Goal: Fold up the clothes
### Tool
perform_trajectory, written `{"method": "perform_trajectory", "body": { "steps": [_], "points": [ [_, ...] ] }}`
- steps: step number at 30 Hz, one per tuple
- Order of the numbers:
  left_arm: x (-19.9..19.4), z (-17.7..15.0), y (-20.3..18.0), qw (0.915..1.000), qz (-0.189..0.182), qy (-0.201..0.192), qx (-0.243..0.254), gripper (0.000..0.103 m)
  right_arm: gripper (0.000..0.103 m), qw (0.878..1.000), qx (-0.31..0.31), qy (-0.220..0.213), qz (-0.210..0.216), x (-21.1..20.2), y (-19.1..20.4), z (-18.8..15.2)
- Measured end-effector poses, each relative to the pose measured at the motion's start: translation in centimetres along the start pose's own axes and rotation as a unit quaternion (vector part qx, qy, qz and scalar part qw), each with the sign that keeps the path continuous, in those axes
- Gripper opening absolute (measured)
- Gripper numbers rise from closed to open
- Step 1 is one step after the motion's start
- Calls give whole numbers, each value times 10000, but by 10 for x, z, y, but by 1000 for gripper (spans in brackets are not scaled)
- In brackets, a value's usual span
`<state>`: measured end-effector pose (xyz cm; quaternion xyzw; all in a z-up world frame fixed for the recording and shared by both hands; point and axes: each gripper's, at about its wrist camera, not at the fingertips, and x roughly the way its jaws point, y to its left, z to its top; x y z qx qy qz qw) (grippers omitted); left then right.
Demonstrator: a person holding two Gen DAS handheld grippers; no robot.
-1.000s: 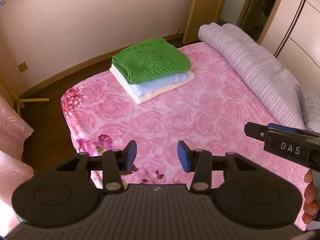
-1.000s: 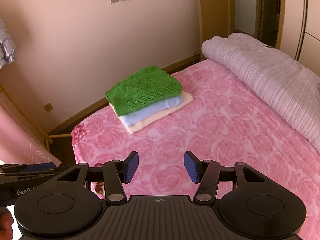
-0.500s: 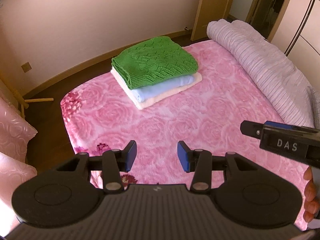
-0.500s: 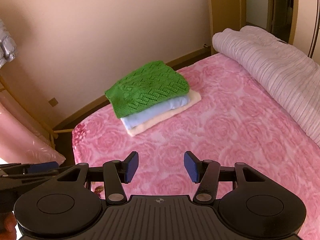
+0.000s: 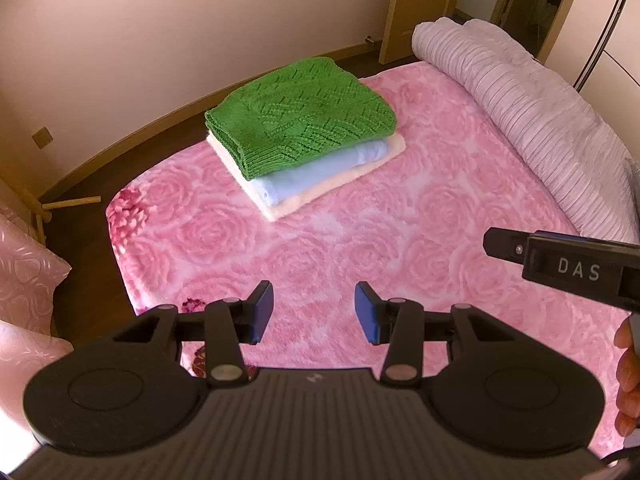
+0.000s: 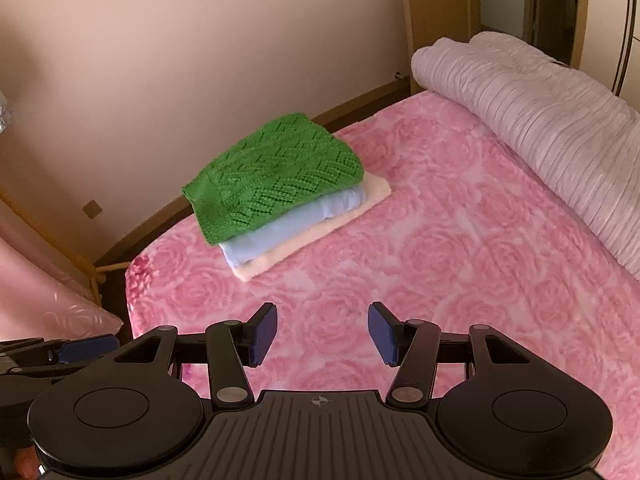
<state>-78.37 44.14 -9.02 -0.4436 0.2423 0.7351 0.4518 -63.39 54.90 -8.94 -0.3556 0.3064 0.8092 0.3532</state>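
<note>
A folded green knit sweater (image 5: 304,112) (image 6: 272,176) tops a neat stack with a light blue garment (image 5: 320,168) (image 6: 292,224) and a cream one (image 5: 332,188) (image 6: 316,236) beneath it, near the far left corner of the pink rose bedspread (image 5: 400,240) (image 6: 440,260). My left gripper (image 5: 314,312) hovers open above the bedspread, well short of the stack, with nothing between its blue pads. My right gripper (image 6: 322,334) is likewise open and empty. The right gripper's side (image 5: 560,268) shows at the right of the left wrist view, the left gripper's (image 6: 60,356) at the lower left of the right wrist view.
A rolled pale lilac quilt (image 5: 532,112) (image 6: 540,120) lies along the bed's right side. A pink pillow (image 5: 28,264) sits at the left, beyond the bed's edge. Wooden floor and a wall run behind the stack. A door (image 5: 416,4) stands at the back.
Both grippers have moved forward toward the stack, which now appears larger and lower in both views. The jaws stay open and the clothes have not moved.
</note>
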Motion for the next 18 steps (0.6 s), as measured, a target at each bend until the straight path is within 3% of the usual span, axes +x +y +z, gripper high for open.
{"method": "perform_trajectory", "body": {
  "steps": [10, 18],
  "points": [
    [3, 4, 15, 9999, 81, -4, -153, 41, 54, 10000, -59, 52, 15, 10, 10, 6],
    [-12, 1, 23, 9987, 326, -366, -137, 41, 54, 9999, -115, -9, 31, 2, 21, 3]
  ]
}}
